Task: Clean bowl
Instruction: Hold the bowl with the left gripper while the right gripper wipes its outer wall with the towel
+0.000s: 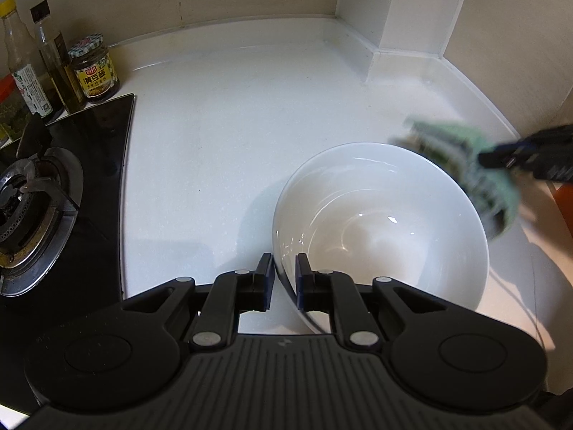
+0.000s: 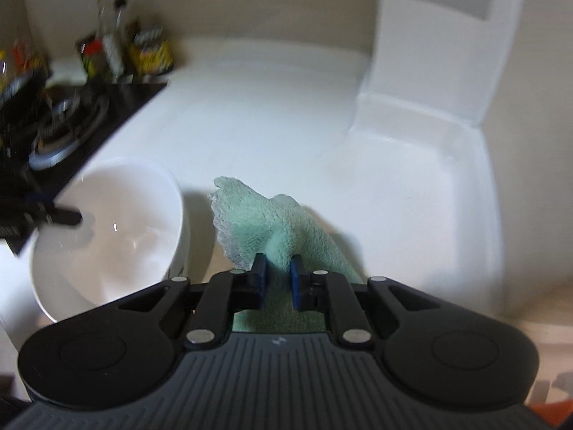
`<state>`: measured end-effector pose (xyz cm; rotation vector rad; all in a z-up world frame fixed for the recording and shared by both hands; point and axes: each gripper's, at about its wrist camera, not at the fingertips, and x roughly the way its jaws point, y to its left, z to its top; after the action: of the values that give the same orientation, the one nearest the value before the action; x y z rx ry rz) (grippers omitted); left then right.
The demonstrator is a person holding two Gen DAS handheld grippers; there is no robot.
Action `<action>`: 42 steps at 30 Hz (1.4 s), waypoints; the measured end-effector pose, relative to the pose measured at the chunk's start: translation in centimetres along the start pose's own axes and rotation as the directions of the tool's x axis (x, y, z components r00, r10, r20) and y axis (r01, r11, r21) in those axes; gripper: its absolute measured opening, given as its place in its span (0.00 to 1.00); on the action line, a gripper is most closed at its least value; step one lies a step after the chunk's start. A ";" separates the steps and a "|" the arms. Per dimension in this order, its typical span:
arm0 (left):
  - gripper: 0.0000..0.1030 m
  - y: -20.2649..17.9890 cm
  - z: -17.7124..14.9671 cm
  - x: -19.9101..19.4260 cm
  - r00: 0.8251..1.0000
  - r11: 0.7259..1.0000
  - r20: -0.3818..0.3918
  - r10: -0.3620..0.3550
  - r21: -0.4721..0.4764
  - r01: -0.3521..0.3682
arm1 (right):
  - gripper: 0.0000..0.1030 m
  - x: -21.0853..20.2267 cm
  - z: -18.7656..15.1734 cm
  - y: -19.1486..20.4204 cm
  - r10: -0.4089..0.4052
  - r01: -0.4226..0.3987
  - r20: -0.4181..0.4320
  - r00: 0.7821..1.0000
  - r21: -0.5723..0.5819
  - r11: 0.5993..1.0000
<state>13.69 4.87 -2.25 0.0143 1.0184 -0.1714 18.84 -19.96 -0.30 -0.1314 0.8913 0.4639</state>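
The white bowl [image 1: 379, 229] sat on the white countertop [image 1: 229, 114], to the right of the black gas hob [image 1: 71, 186] and tipped toward the left wrist camera, its inside glossy and empty. The left gripper [image 1: 285, 268] was clamped on the bowl's near rim, one finger outside the wall and the other inside, the rim pinched between the blue pads [image 1: 300, 279]. The right gripper [image 2: 278, 268] was closed on a green cloth [image 2: 272, 222], a fold of the pile bunched between its fingers and the loose end fanning forward. In the right wrist view the cloth hung just to the right of the bowl [image 2: 118, 229], outside it; contact with the counter could not be confirmed. In the left wrist view the cloth [image 1: 462, 165] appeared motion-blurred at the bowl's far right rim, with the right gripper's fingers [image 1: 501, 159] behind it. At the back left, near the hob, stood two bottles [image 1: 21, 61] and a jar with a yellow label [image 1: 95, 70].
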 end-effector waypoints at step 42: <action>0.12 0.6 -0.3 -0.4 0.999 0.999 0.027 -0.018 -0.030 0.019 | 0.33 5.3 2.9 5.8 0.090 -0.113 -0.260 0.962 -0.076 0.991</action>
<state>13.38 5.59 -2.10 -0.0251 0.9942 -0.1722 21.24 -12.09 -2.15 -0.2329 1.1349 0.5920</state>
